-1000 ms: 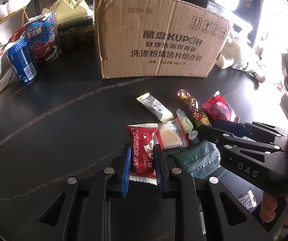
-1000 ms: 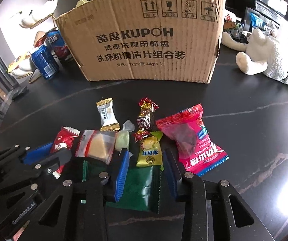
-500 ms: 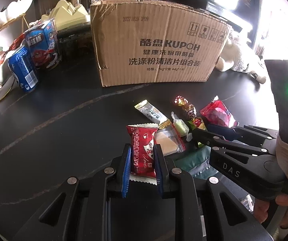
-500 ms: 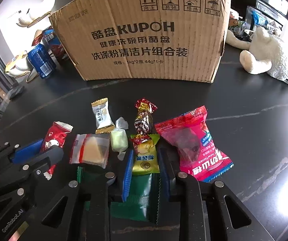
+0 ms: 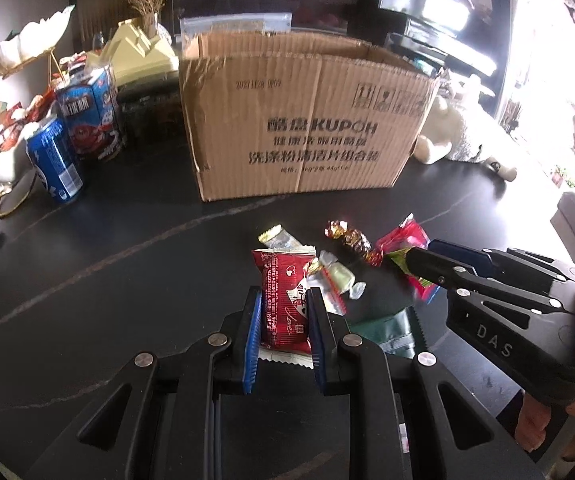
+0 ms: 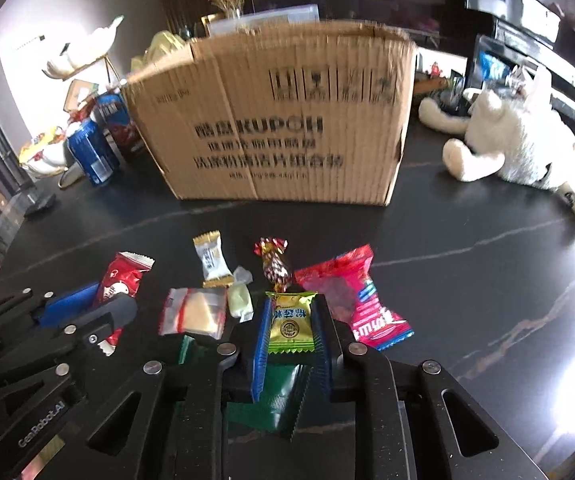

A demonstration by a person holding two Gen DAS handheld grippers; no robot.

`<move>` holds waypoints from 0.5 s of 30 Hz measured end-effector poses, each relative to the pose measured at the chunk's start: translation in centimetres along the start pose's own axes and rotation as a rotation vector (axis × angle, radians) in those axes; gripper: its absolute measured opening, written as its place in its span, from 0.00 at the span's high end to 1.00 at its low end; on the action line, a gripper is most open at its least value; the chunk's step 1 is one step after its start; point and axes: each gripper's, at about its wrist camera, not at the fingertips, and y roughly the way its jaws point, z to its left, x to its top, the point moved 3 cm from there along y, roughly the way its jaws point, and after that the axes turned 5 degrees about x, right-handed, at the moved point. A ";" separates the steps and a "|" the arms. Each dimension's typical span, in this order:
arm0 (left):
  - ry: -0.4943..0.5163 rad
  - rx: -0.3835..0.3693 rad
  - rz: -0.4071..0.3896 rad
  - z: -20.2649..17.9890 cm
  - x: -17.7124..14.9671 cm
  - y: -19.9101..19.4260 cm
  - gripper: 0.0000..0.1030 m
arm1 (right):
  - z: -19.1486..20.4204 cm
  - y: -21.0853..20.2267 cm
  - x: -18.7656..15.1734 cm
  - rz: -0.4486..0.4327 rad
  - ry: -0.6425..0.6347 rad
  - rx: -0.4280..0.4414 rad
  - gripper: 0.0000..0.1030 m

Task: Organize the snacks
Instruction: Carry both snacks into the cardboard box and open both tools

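Note:
My left gripper [image 5: 283, 300] is shut on a red snack packet [image 5: 285, 296], held above the black table; it also shows in the right wrist view [image 6: 121, 280]. My right gripper [image 6: 293, 312] is shut on a yellow-green candy packet [image 6: 289, 322], lifted above a dark green packet [image 6: 283, 392]. On the table lie a white-gold candy [image 6: 211, 258], a clear packet with a pale wafer [image 6: 195, 316], a pale green candy [image 6: 239, 302], a foil-wrapped candy [image 6: 275, 264] and a pink packet [image 6: 351, 300]. The open cardboard box [image 6: 279, 120] stands behind them.
Blue cans [image 5: 53, 160] and a blue-red snack tin [image 5: 91, 120] stand left of the box. A white plush toy [image 6: 519, 144] lies at the right. Ornaments and a white dish stand [image 5: 23, 46] sit at the far left. The right gripper's body [image 5: 499, 300] is close on my left gripper's right.
The right gripper closed on the yellow-green candy packet and lifted it. Both grippers have risen with their packets, and the box's open top has come into view.

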 end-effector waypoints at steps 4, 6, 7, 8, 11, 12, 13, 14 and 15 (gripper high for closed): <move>0.008 -0.003 -0.031 -0.3 0.7 -1.4 0.78 | 0.5 -1.5 0.6 -0.038 -0.012 0.007 0.79; 0.014 -0.002 -0.045 -0.5 1.1 -2.0 0.78 | 0.7 -2.2 0.8 -0.054 -0.014 0.012 0.79; 0.017 -0.002 -0.053 -0.6 1.4 -2.3 0.78 | 0.8 -2.6 1.0 -0.065 -0.016 0.014 0.79; 0.019 -0.001 -0.063 -0.6 1.6 -2.7 0.78 | 0.7 -3.0 1.1 -0.073 -0.017 0.015 0.79; 0.025 0.001 -0.090 -0.6 2.5 -3.7 0.78 | 0.9 -4.1 1.5 -0.102 -0.020 0.020 0.79; 0.027 0.003 -0.098 -0.6 2.7 -3.9 0.78 | 0.9 -4.4 1.7 -0.110 -0.020 0.023 0.79; 0.028 0.003 -0.108 -0.5 3.0 -4.2 0.78 | 1.0 -4.9 2.0 -0.121 -0.021 0.025 0.79; 0.029 0.002 -0.118 -0.5 3.3 -4.6 0.78 | 1.0 -5.2 2.1 -0.130 -0.022 0.025 0.79; 0.029 0.002 -0.126 -0.5 3.5 -4.8 0.78 | 1.1 -5.6 2.4 -0.140 -0.024 0.024 0.79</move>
